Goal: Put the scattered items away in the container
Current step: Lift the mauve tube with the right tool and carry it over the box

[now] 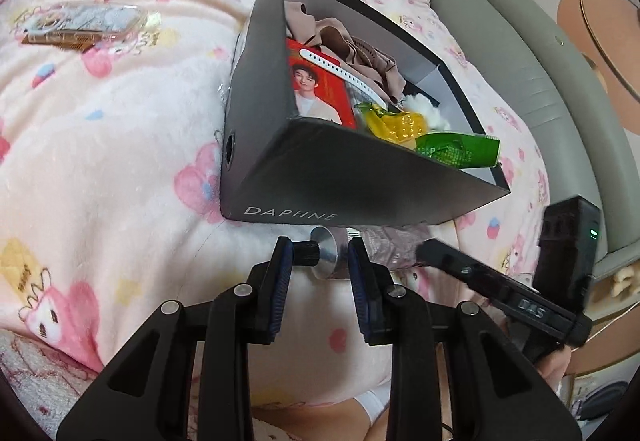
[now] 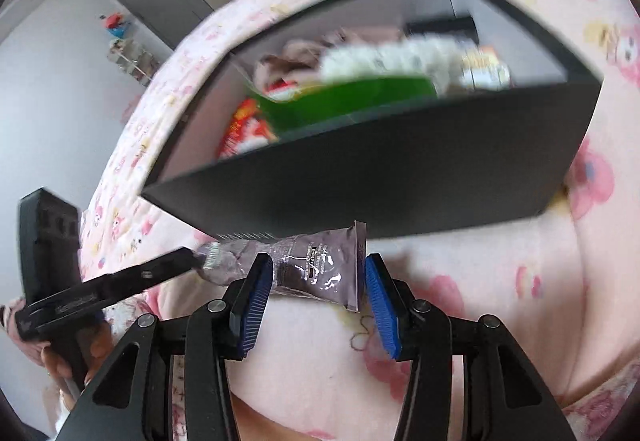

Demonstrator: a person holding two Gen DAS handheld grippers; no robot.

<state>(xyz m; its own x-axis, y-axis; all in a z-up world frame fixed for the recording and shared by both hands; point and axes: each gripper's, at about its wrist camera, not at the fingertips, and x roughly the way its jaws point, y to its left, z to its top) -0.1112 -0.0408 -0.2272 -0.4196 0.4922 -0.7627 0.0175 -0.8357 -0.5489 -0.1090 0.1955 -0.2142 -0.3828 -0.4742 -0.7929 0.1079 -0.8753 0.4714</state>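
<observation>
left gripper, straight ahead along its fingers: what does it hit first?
Probably the squeezed metallic tube, whose black screw cap sits between the left gripper pads. Past it stands the near wall of the dark grey cardboard box. Depth is unclear; the pads may already press it.

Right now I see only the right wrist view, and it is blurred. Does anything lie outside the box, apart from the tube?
Observer: Yes. A phone case lies on the blanket, off to the left of the box in the left wrist view.
Operator: Does the tube have its cap on?
Observer: Yes. A black cap is on the tube; it shows between the fingers of the left gripper.
Operator: What lies on top inside the box?
Observer: A white strap lies across a red pack.
</observation>
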